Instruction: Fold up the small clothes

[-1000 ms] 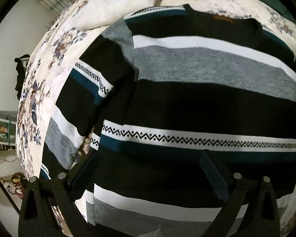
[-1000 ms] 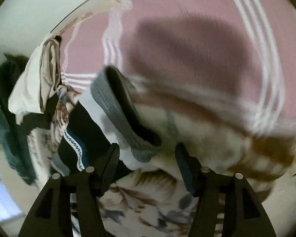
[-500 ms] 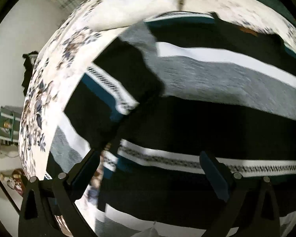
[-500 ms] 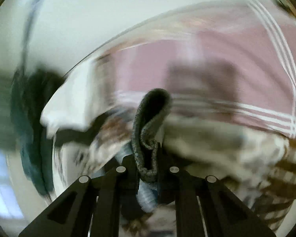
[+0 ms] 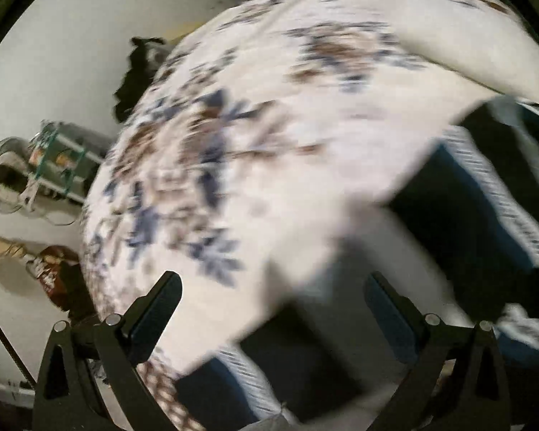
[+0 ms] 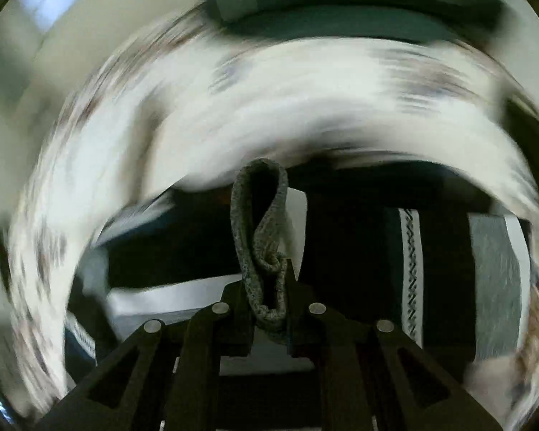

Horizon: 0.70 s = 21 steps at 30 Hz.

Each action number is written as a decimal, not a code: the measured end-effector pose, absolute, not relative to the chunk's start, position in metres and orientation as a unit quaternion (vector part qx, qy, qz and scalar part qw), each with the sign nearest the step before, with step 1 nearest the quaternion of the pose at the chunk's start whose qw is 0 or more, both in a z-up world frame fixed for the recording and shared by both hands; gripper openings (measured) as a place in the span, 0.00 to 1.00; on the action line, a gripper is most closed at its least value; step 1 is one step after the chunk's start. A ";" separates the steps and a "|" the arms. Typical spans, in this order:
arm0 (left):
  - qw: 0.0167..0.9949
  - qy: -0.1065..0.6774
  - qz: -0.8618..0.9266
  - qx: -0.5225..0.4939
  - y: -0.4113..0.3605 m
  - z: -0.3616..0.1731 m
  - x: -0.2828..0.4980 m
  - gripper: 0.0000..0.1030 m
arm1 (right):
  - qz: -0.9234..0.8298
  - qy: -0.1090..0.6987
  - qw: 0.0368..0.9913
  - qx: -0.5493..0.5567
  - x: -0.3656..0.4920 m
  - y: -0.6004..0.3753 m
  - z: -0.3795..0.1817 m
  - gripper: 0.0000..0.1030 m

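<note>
A black sweater (image 6: 442, 269) with white, grey and teal stripes lies on a floral bedspread (image 5: 269, 143). My right gripper (image 6: 267, 298) is shut on the sweater's grey ribbed cuff (image 6: 258, 237), which stands up in a loop between the fingers above the sweater's body. In the left wrist view my left gripper (image 5: 273, 309) is open with nothing between its fingers, over the bedspread beside the sweater's left sleeve (image 5: 485, 208). That picture is blurred by motion.
The bed's edge curves along the left of the left wrist view, with a dark garment (image 5: 136, 72), a small shelf (image 5: 61, 158) and a fan (image 5: 3, 176) on the floor beyond. A dark green cloth (image 6: 341, 3) lies at the far side of the bed.
My left gripper has swept sideways off the sweater's body to the bedspread by the sleeve. My right gripper shut on the grey cuff, lifted it and swung over the sweater.
</note>
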<state>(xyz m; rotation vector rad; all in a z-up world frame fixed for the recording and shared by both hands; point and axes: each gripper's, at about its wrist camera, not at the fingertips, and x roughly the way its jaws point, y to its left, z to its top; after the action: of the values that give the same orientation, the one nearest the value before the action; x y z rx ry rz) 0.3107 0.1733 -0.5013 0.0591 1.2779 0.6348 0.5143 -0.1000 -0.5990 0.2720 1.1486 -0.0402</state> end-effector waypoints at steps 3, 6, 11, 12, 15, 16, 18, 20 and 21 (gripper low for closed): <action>0.745 0.590 0.311 0.011 0.218 -0.506 0.291 1.00 | 0.046 0.556 0.827 0.068 0.530 0.018 -0.613 0.12; 0.736 0.595 0.324 -0.006 0.253 -0.513 0.272 1.00 | 0.112 0.550 0.827 0.030 0.528 0.112 -0.609 0.12; 0.722 0.614 0.316 -0.045 0.290 -0.530 0.250 1.00 | 0.101 0.588 0.802 -0.023 0.523 0.156 -0.649 0.13; 0.722 0.618 0.305 -0.059 0.297 -0.532 0.245 1.00 | 0.098 0.598 0.795 -0.019 0.523 0.152 -0.653 0.16; 0.718 0.635 0.262 -0.111 0.311 -0.538 0.232 1.00 | 0.112 0.628 0.768 0.057 0.518 0.120 -0.643 0.48; 0.717 0.640 0.244 -0.133 0.316 -0.539 0.225 1.00 | 0.111 0.631 0.763 0.081 0.514 0.107 -0.638 0.55; 0.712 0.648 0.206 -0.177 0.328 -0.542 0.208 1.00 | 0.097 0.629 0.761 0.124 0.499 0.074 -0.625 0.61; 0.705 0.652 0.166 -0.225 0.339 -0.548 0.187 1.00 | 0.069 0.632 0.757 0.151 0.477 0.044 -0.616 0.64; 0.701 0.653 0.149 -0.245 0.342 -0.553 0.179 1.00 | 0.049 0.636 0.752 0.164 0.461 0.026 -0.613 0.64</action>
<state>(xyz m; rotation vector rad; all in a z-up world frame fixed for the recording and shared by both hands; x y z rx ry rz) 0.1786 0.3417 -0.5527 -0.5460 1.4540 0.3321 0.4614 0.0258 -0.6130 0.3590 1.3894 0.1067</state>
